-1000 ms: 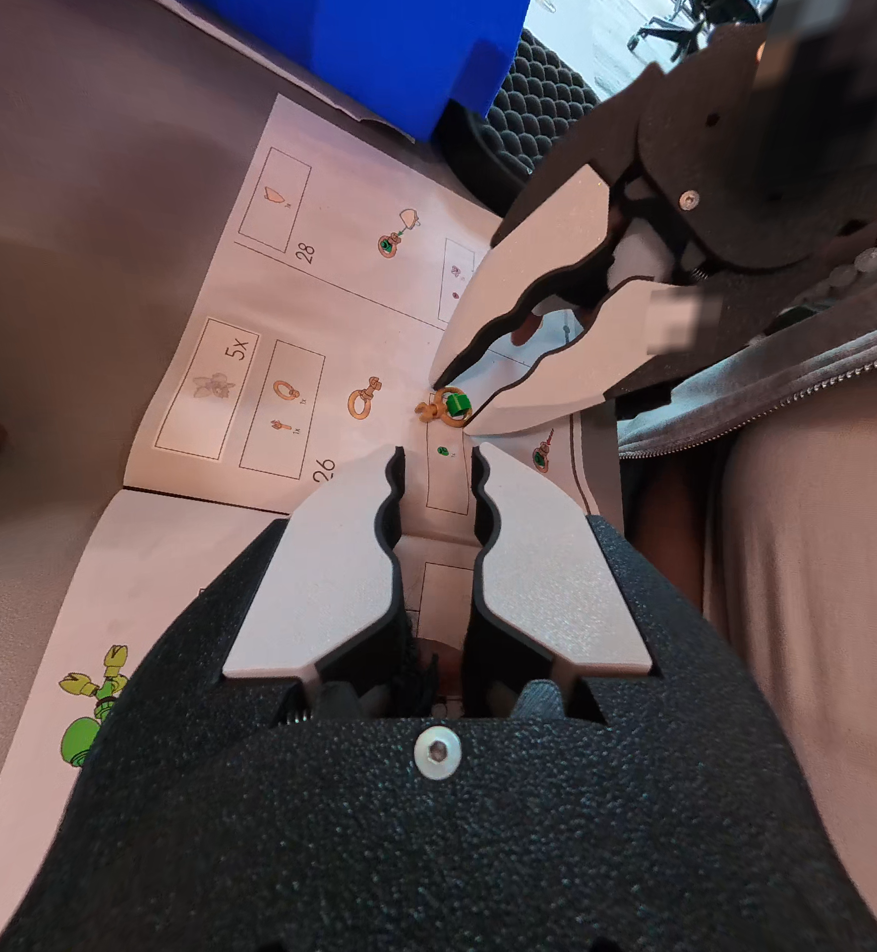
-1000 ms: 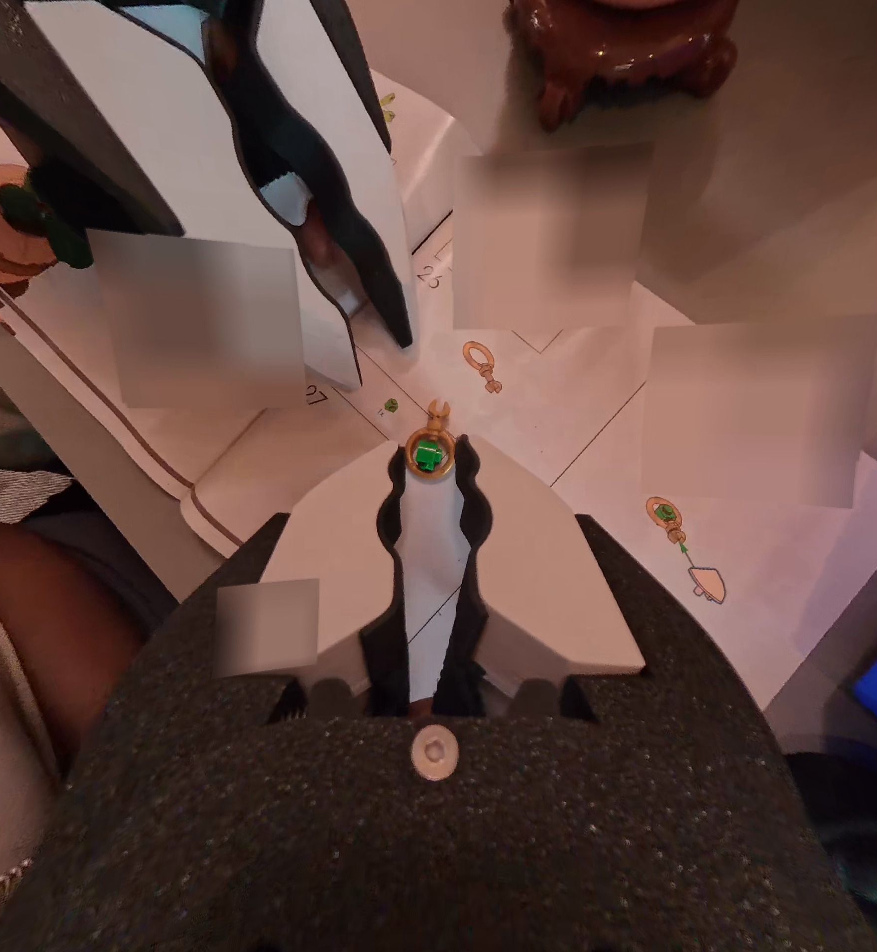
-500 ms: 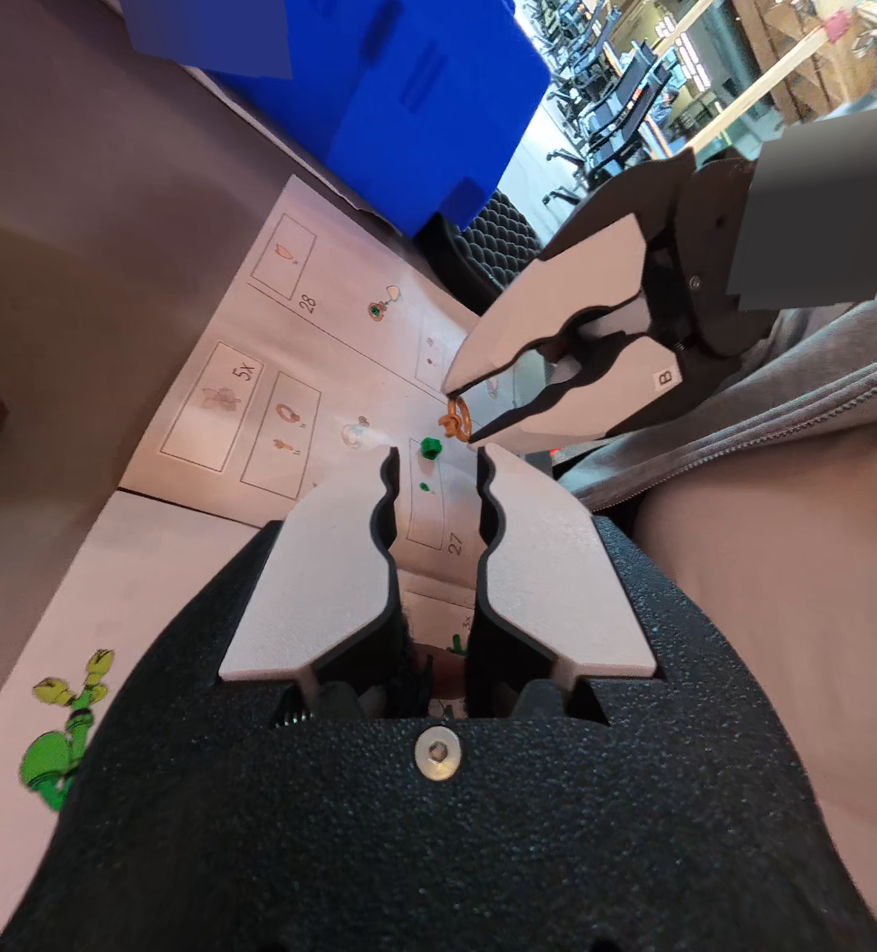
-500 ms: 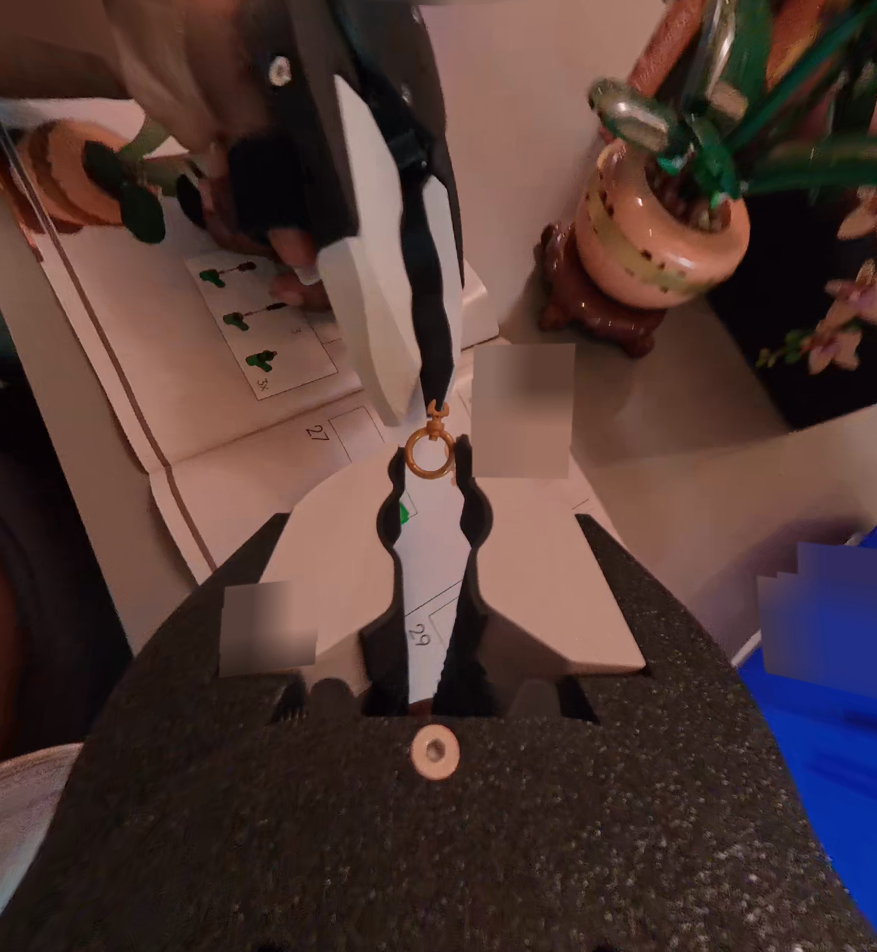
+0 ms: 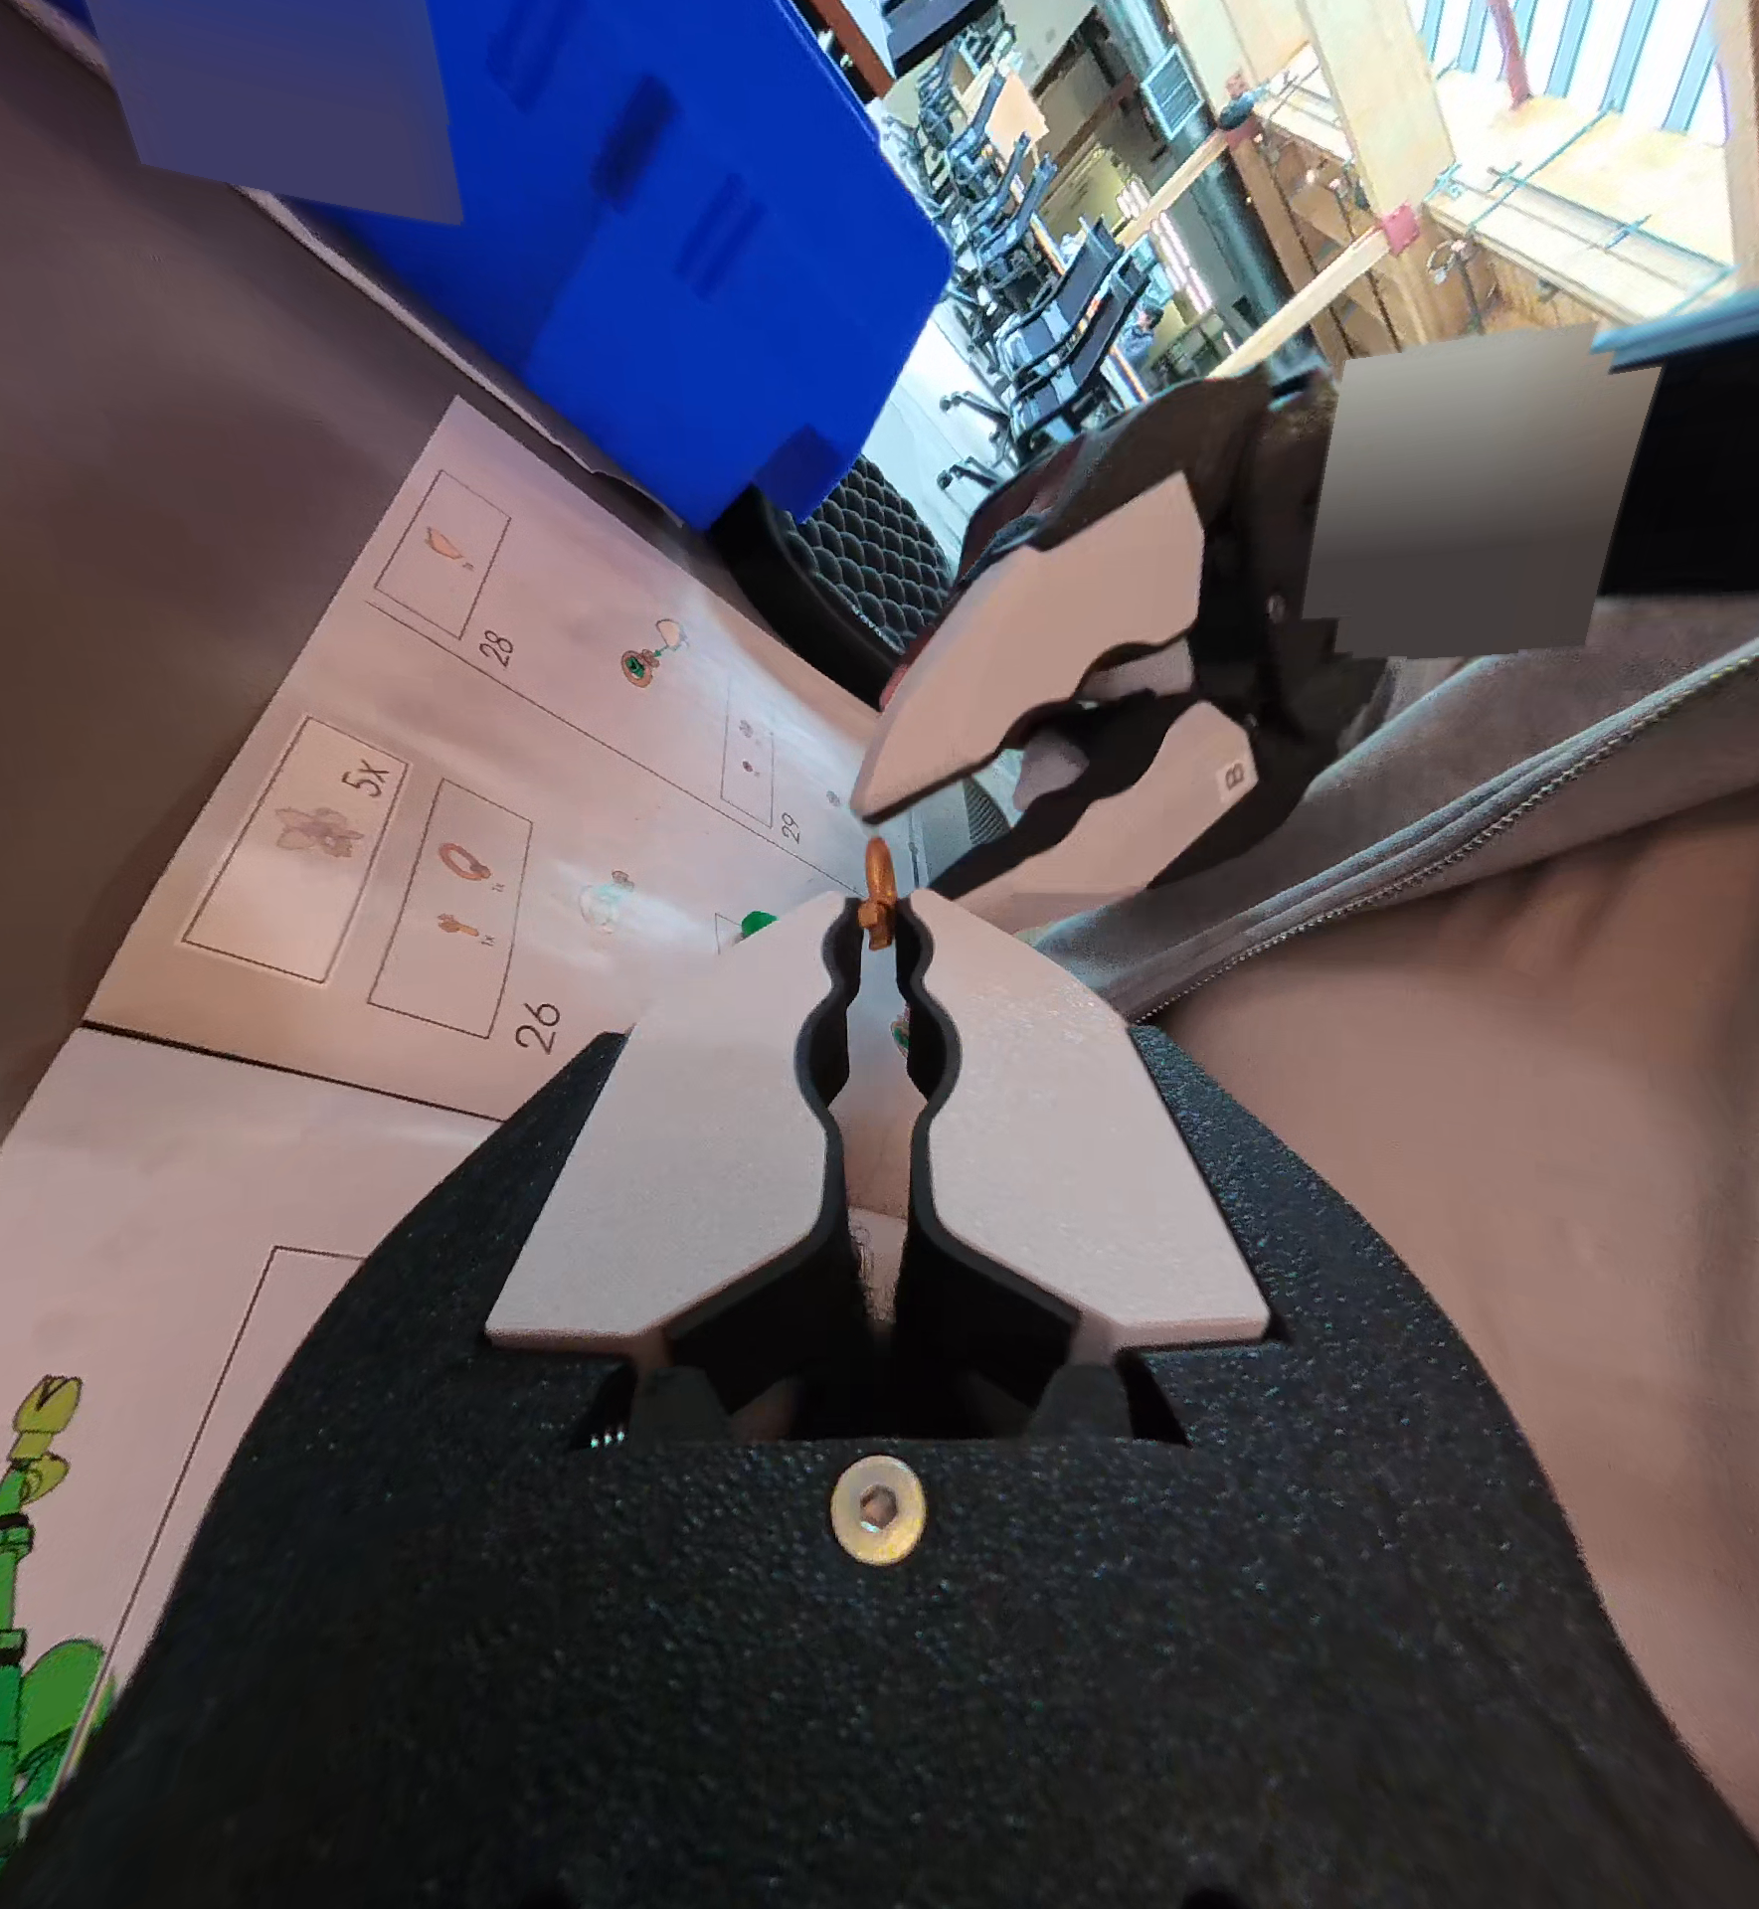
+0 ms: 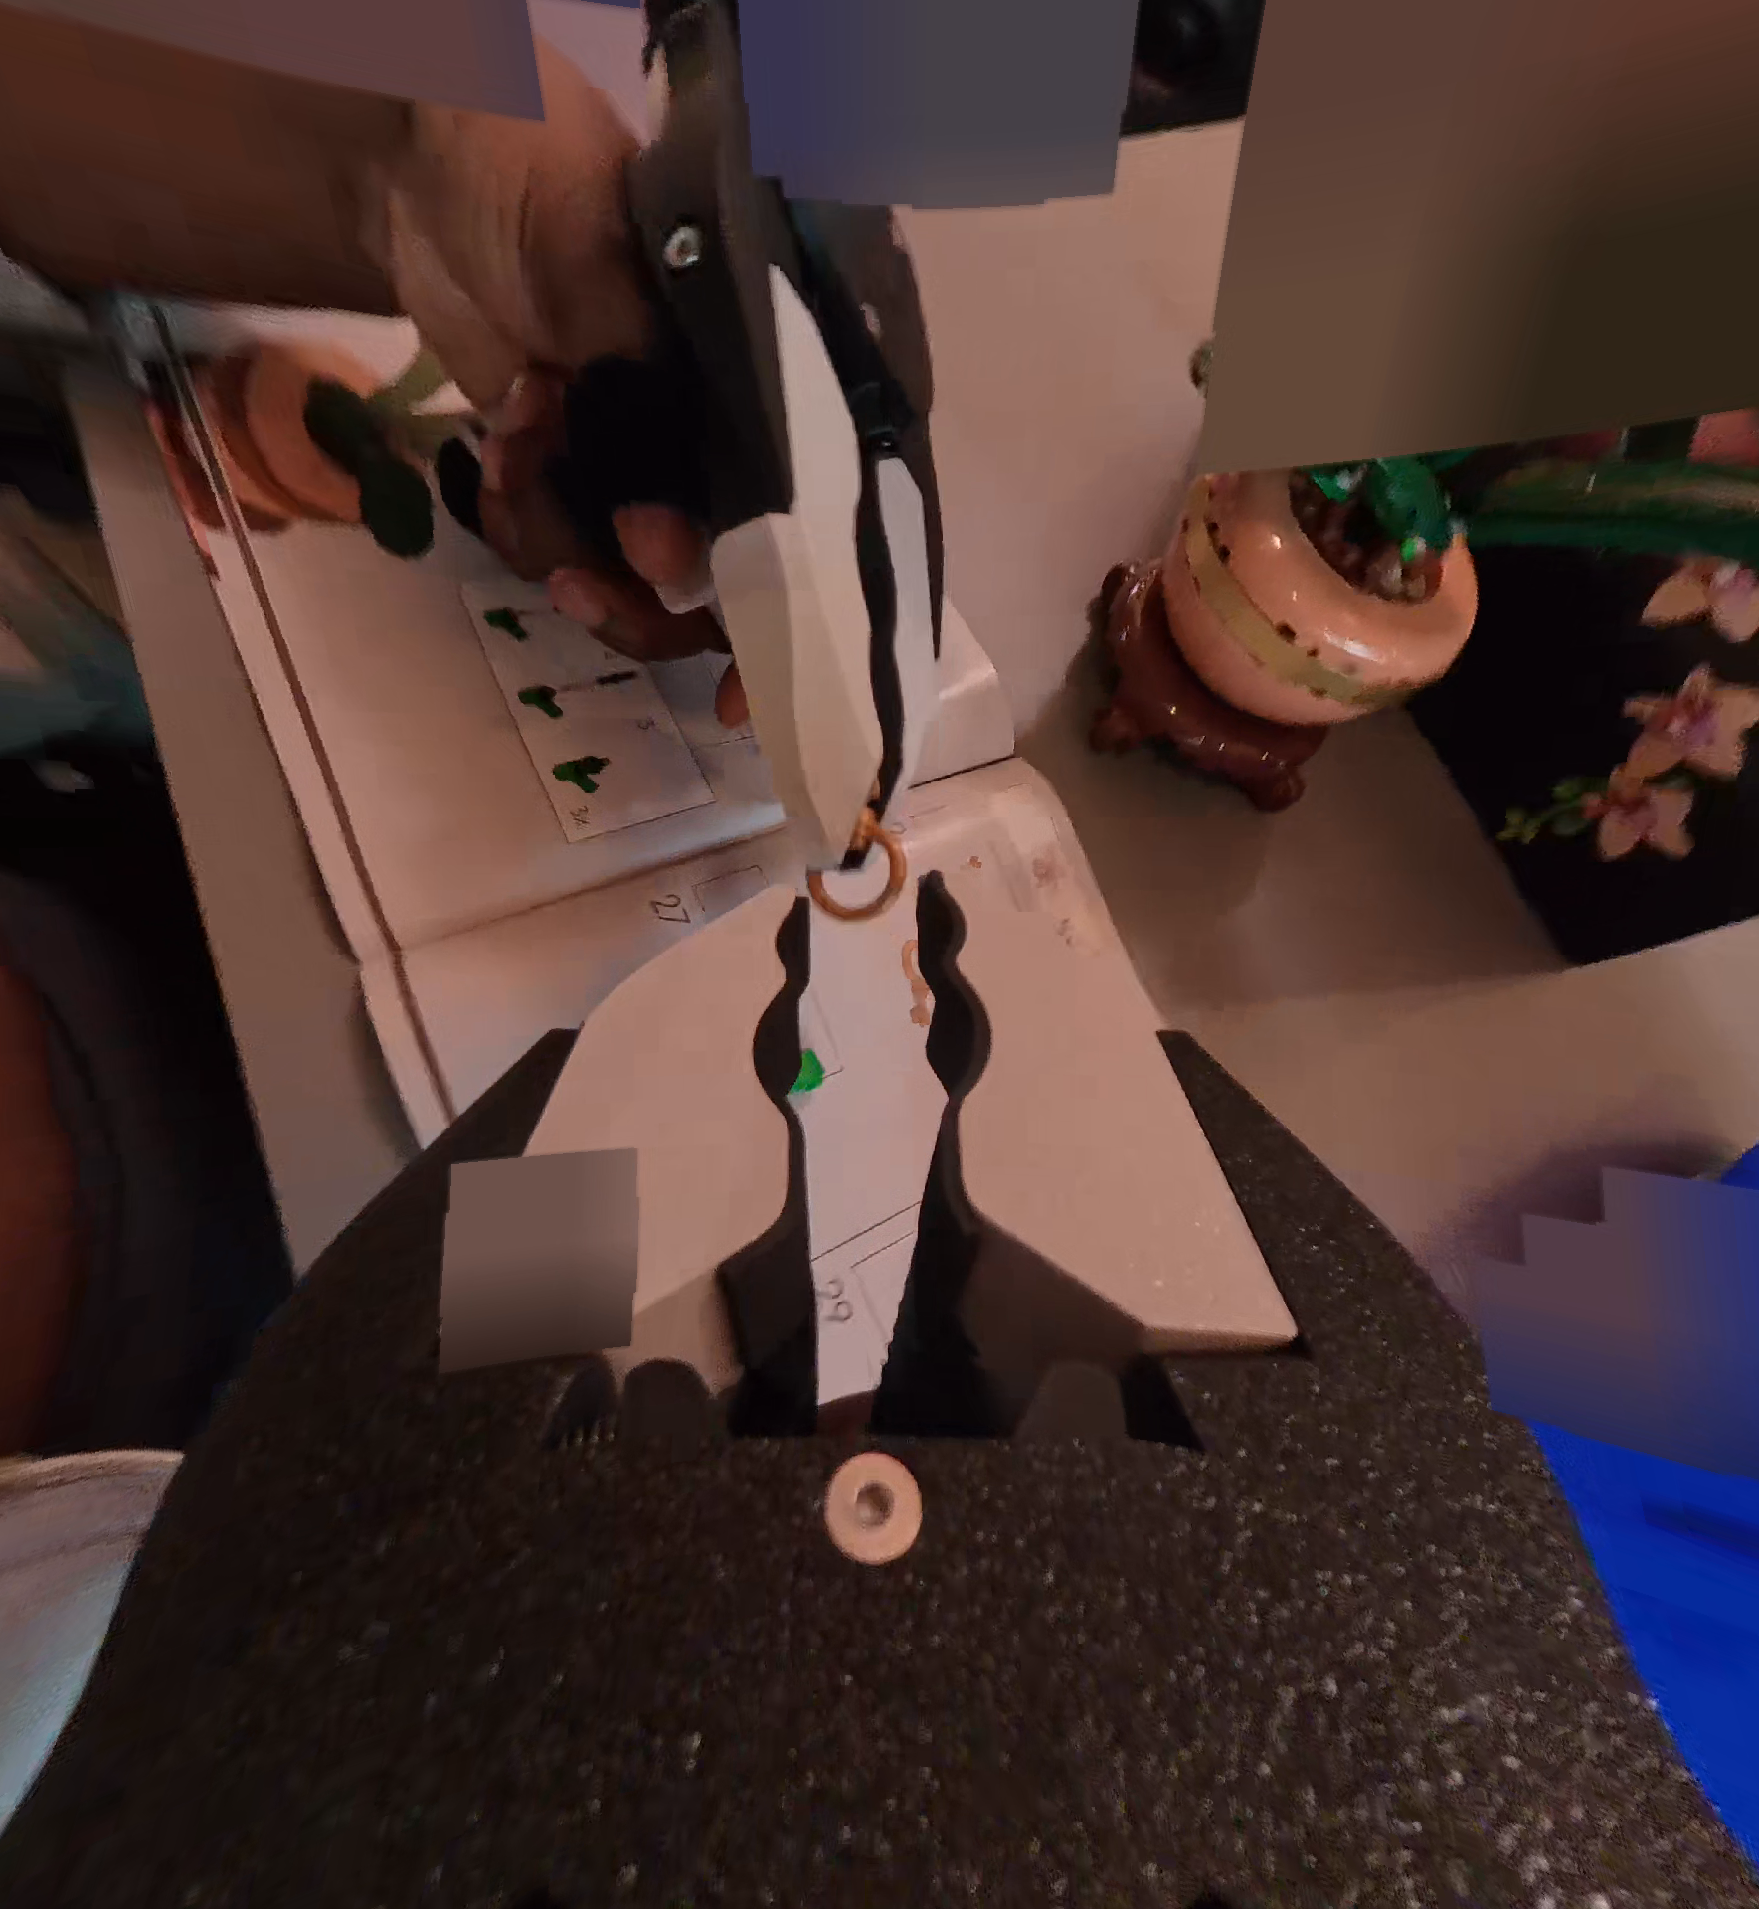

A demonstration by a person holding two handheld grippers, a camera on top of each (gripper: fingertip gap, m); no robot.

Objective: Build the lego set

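Note:
A small gold ring piece is pinched by its stem at the tips of my left gripper, which is shut on it above the open instruction booklet. My right gripper faces it from the right, jaws apart around the ring. In the right wrist view the ring hangs from the left gripper just beyond my open right gripper. A small green stud lies loose on the booklet page; it also shows between the right fingers.
A blue bin stands behind the booklet and shows at the right. A built orchid in a pink pot stands on the table. A person's hand holds the left gripper. A grey jacket is close by.
The green stud dropped out of the ring onto the booklet. The left gripper closed on the ring's stem. The right gripper, which held the ring, opened. Both grippers rose.

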